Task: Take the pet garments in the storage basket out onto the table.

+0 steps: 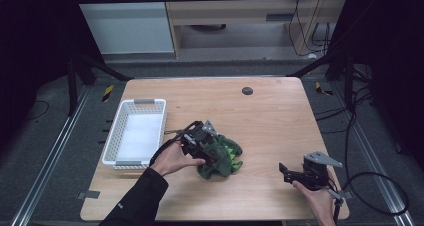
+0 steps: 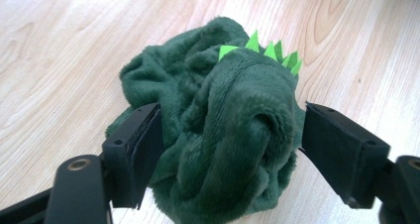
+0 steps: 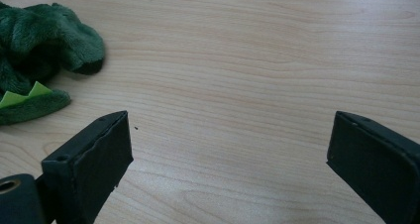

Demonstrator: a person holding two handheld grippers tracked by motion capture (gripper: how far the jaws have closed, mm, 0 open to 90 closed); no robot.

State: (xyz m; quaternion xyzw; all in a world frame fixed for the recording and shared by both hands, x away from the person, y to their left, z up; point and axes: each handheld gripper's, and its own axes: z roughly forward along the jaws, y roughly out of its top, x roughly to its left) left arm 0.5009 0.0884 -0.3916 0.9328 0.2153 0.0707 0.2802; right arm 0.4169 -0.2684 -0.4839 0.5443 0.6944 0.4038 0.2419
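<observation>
A dark green plush toy (image 1: 222,156) with bright green spikes (image 2: 270,50) lies crumpled on the wooden table (image 1: 260,121), a little left of centre. My left gripper (image 1: 209,153) stands open over it, one jaw on each side of the plush body (image 2: 233,135). The left jaw rests against the fabric and the right jaw sits at its edge. Near the table's front right corner my right gripper (image 1: 286,173) is open, its jaws wide with bare wood between them (image 3: 228,154). In the right gripper view part of the plush (image 3: 44,40) lies at the upper left.
A white slotted basket (image 1: 134,102) stands at the table's left side, close to my left hand. A small black disc (image 1: 247,90) is set into the far part of the tabletop. Dark cables trail off the right edge.
</observation>
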